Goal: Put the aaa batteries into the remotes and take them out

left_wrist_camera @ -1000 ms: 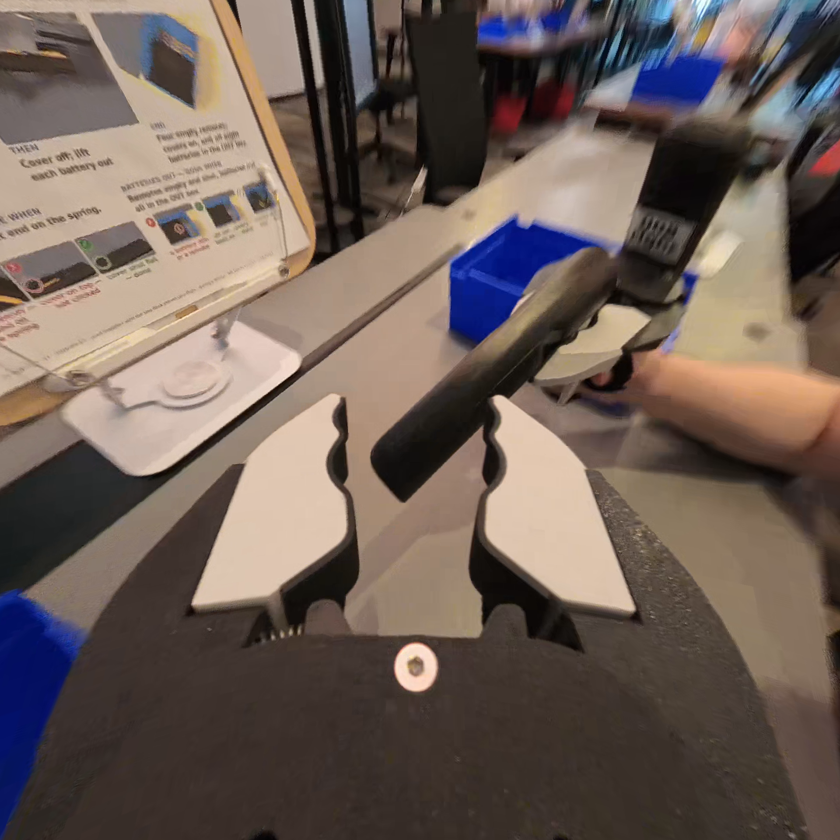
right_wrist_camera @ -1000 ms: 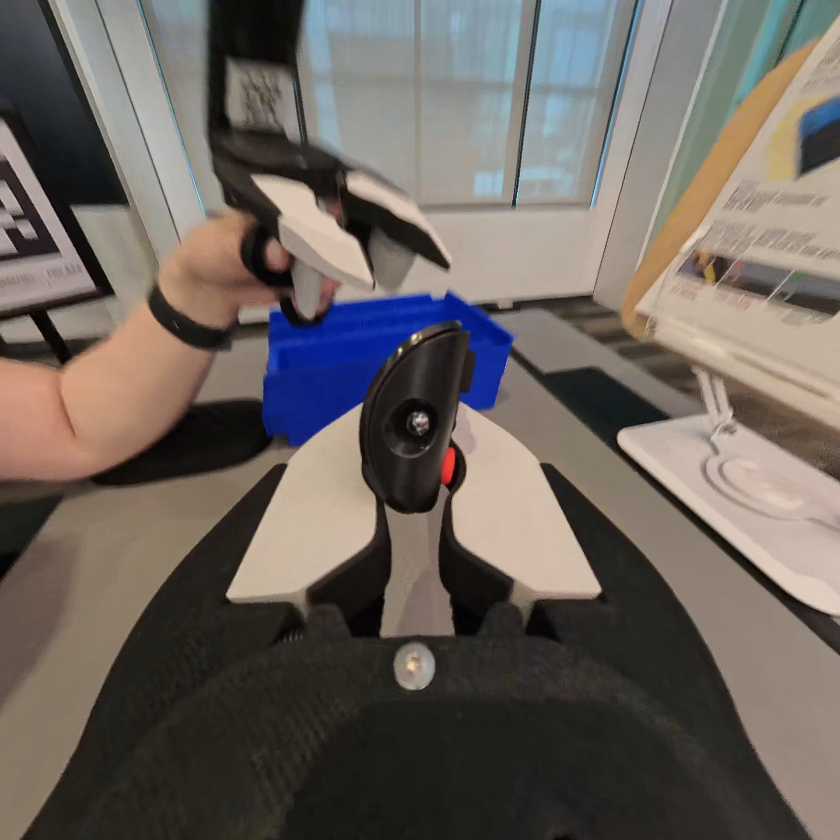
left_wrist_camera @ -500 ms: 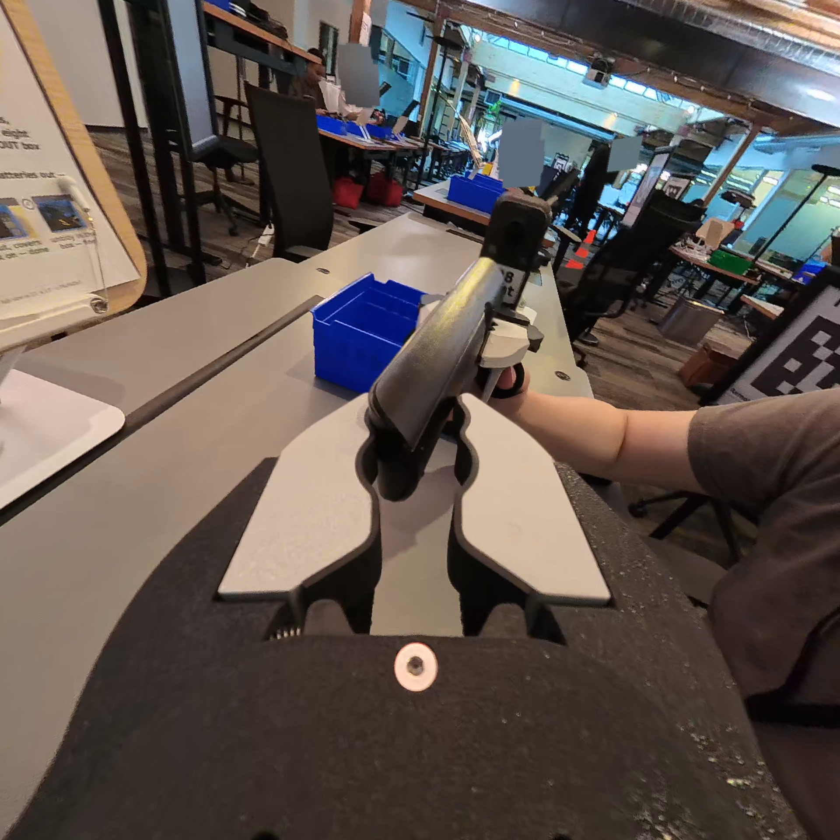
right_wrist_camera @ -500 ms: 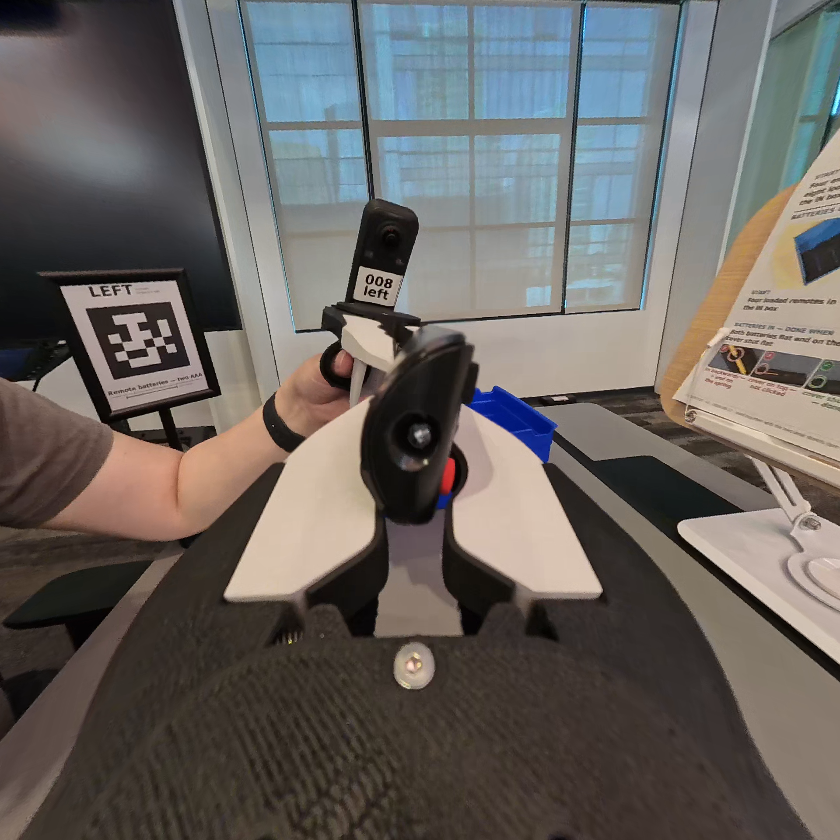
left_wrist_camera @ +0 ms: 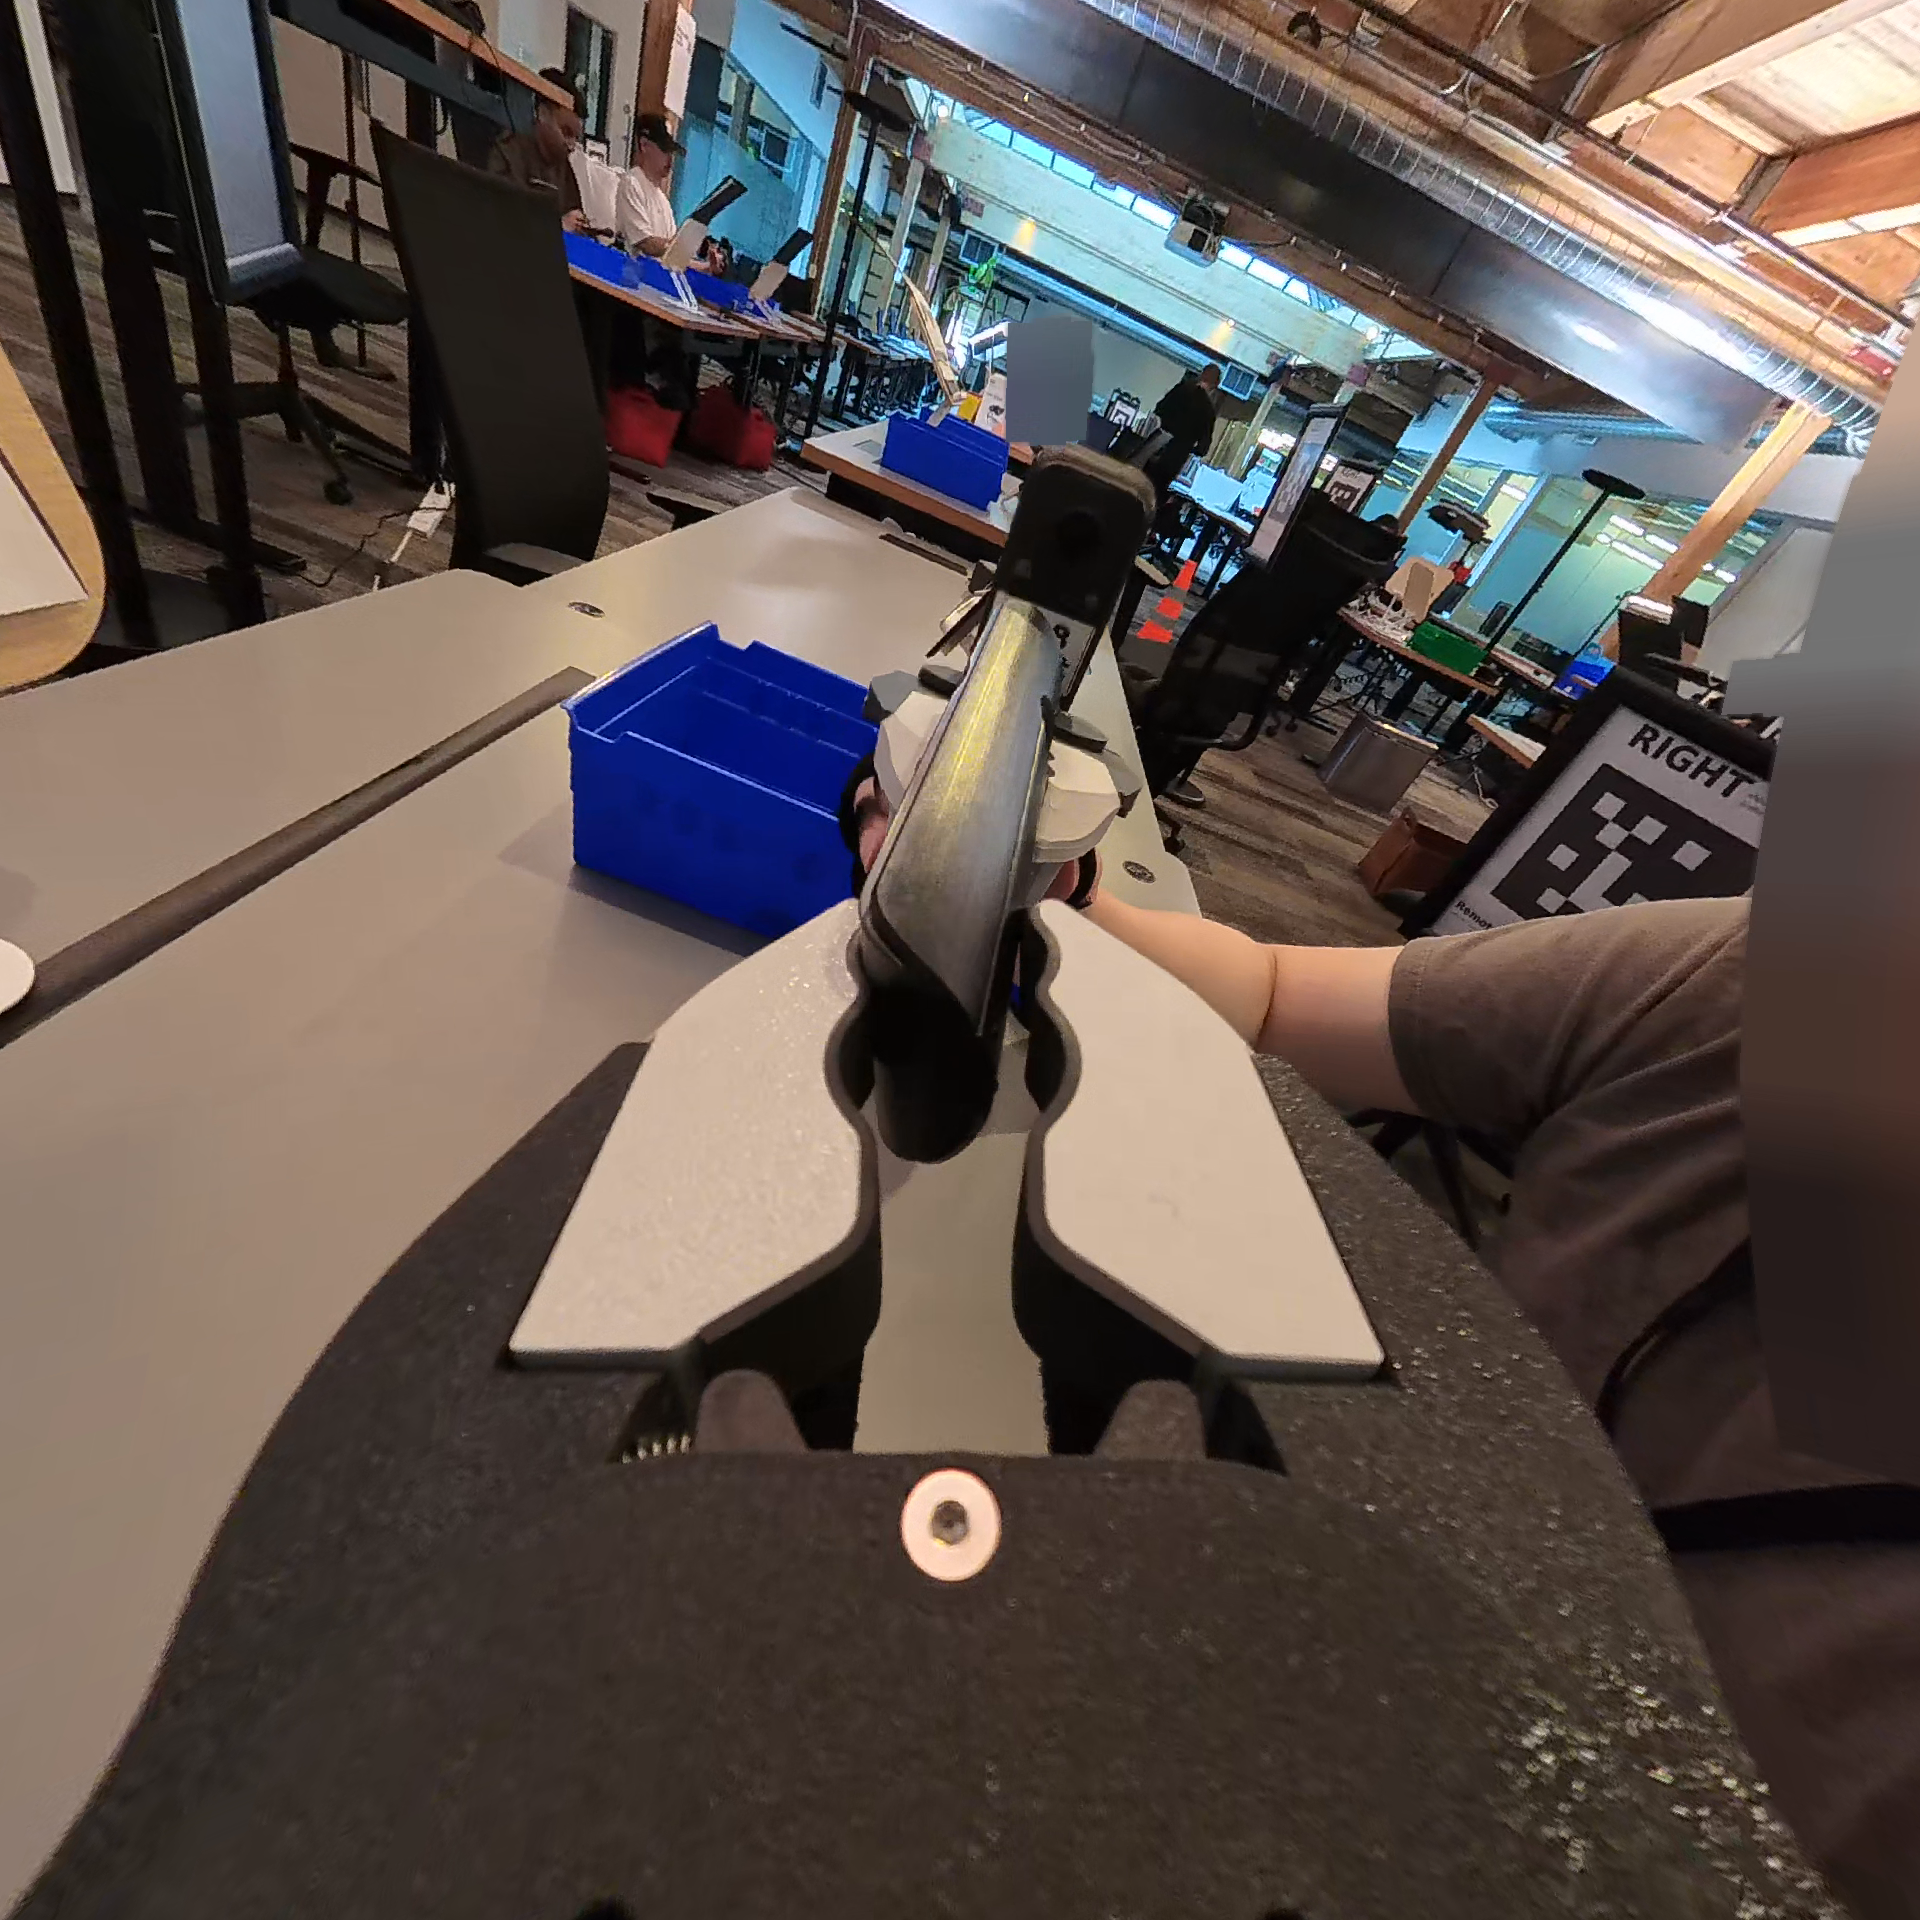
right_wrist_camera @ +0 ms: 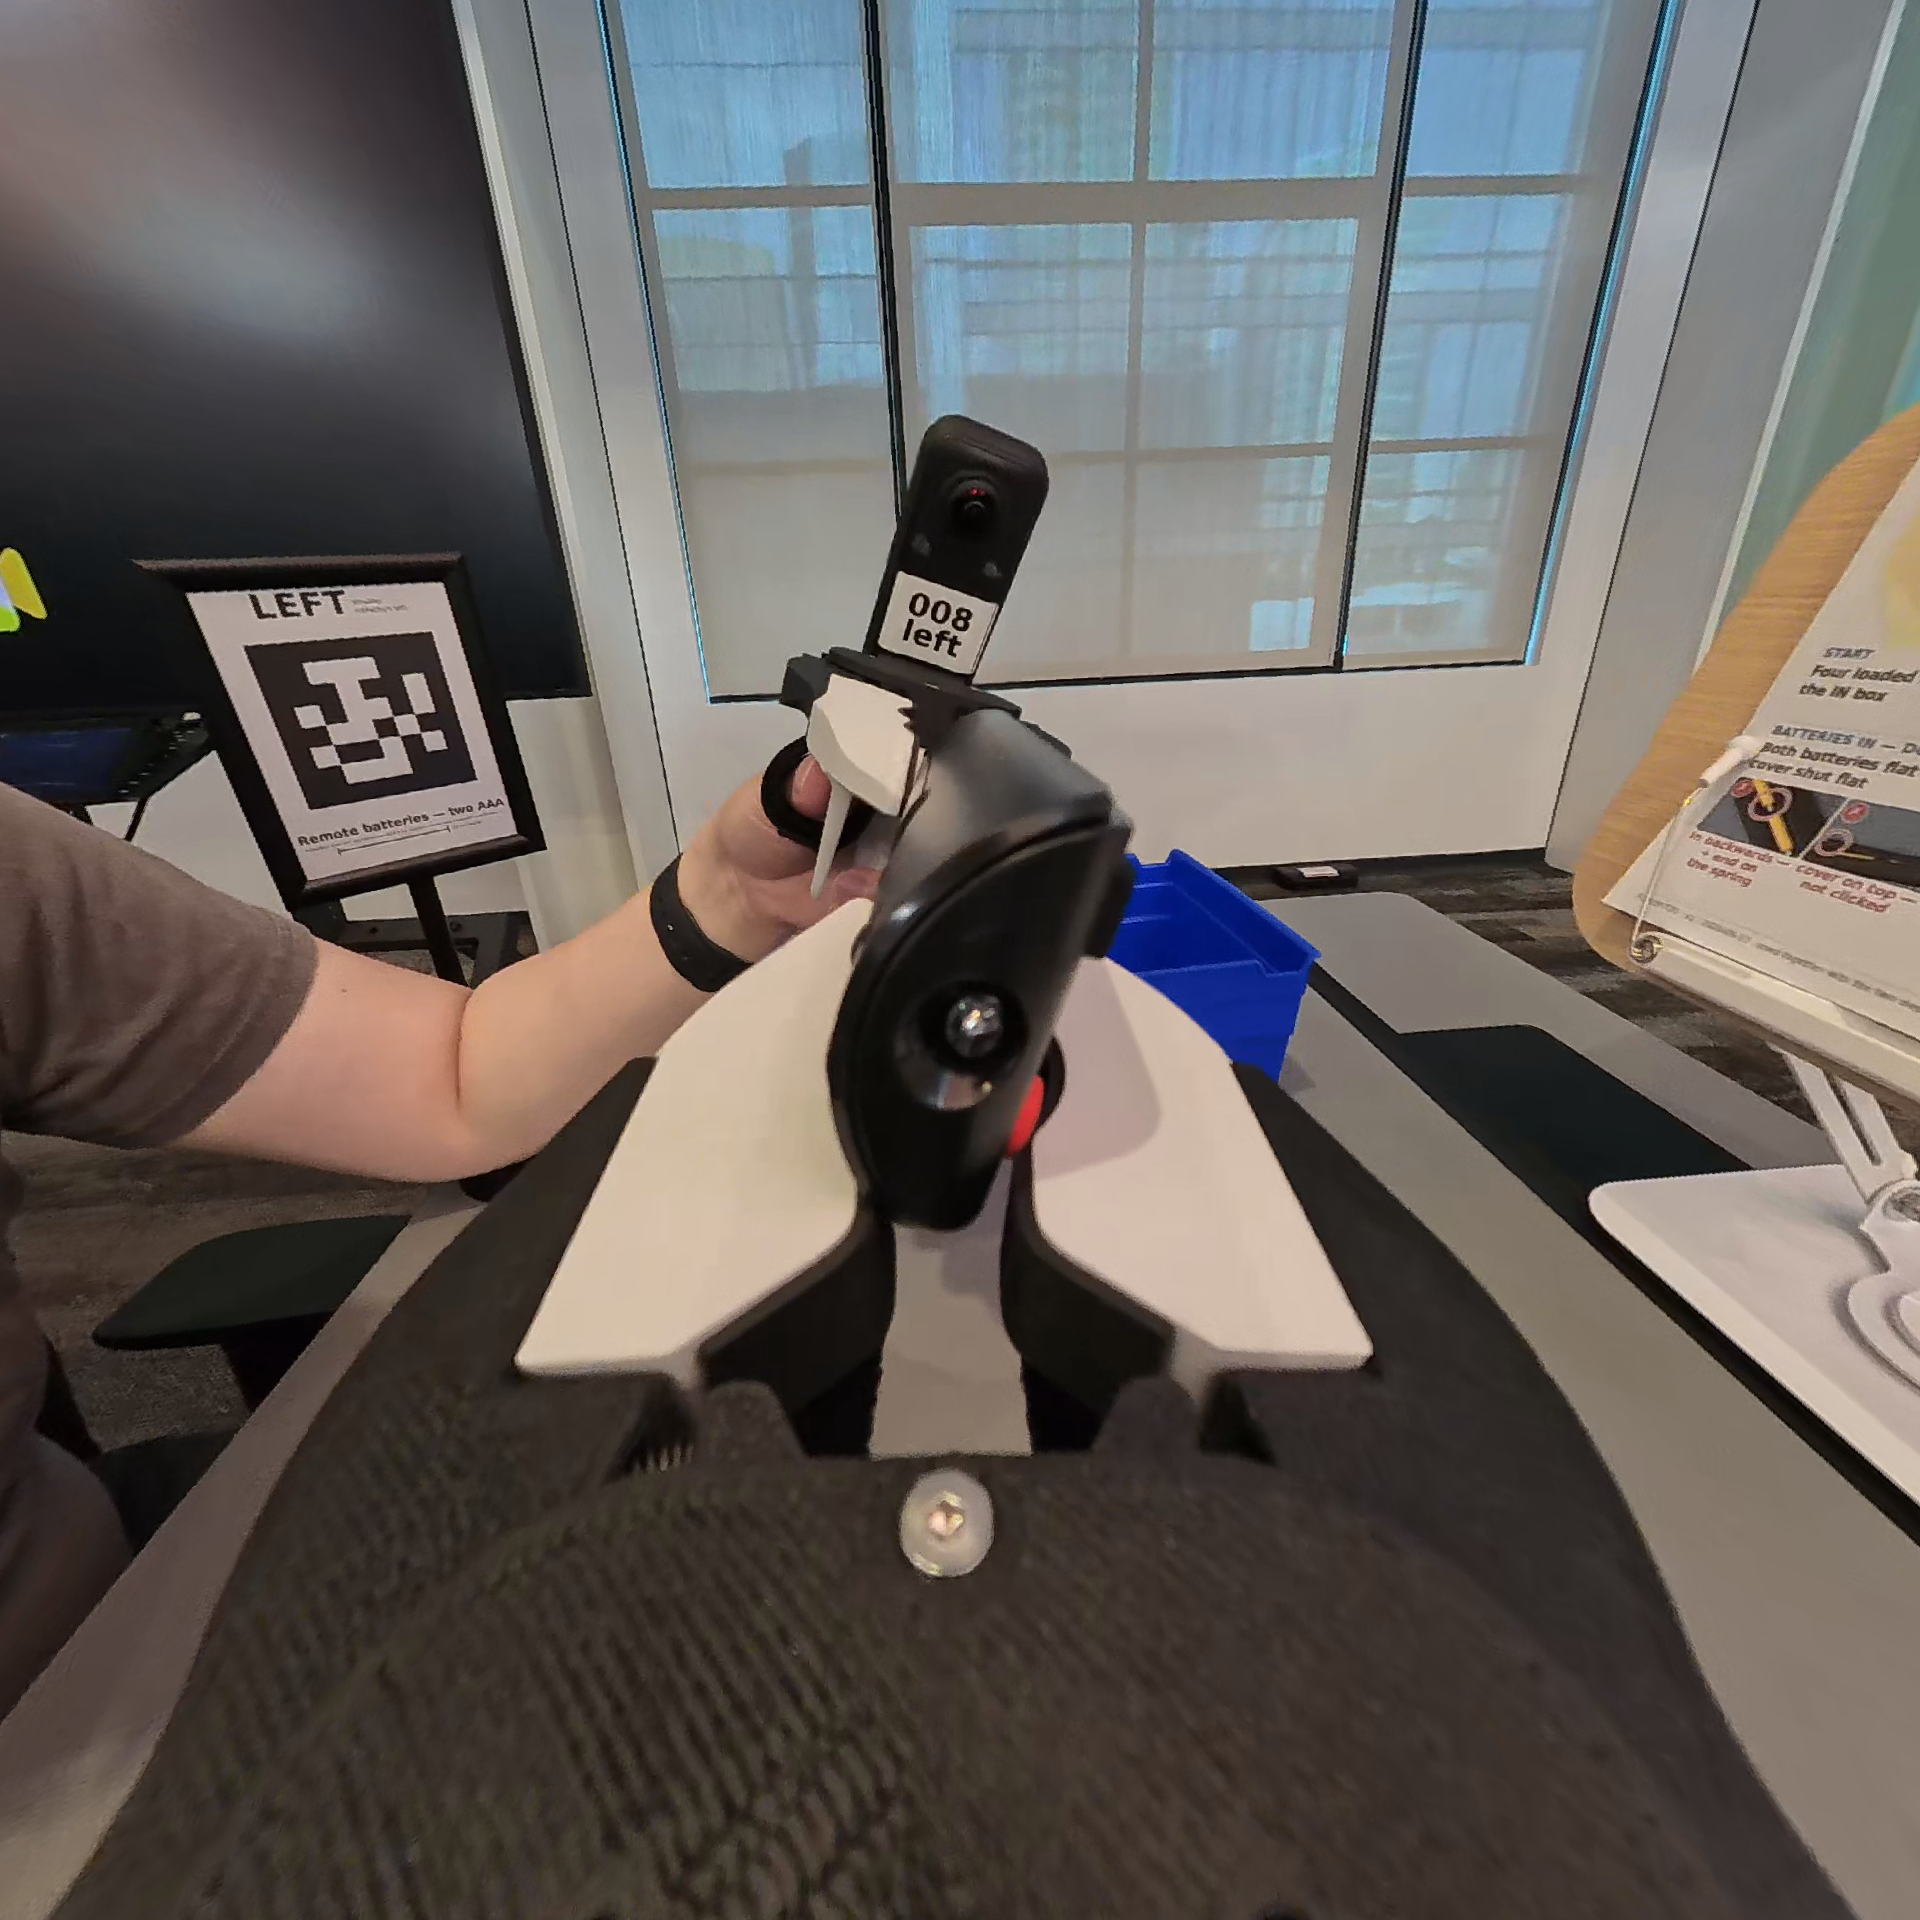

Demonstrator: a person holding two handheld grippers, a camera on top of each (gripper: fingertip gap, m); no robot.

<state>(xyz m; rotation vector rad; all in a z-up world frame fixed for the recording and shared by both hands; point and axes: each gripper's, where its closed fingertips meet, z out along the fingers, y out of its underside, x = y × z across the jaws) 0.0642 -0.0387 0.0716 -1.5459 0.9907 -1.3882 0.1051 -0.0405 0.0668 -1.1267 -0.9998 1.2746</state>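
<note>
A black remote is held in the air between both grippers, one at each end. In the left wrist view the remote runs away from me, and my left gripper is shut on its near end. My right gripper grips the far end. In the right wrist view my right gripper is shut on the remote's end, which shows a small screw and a red button. The left gripper holds the far end. No batteries are in view.
A blue bin stands on the grey table beyond the remote; it also shows in the right wrist view. An instruction board on a white stand is at the right. A framed marker sign stands behind.
One second ago my left gripper was open around the remote's end; now it is shut on it. Both grippers have risen with the remote, which has rolled a little.
</note>
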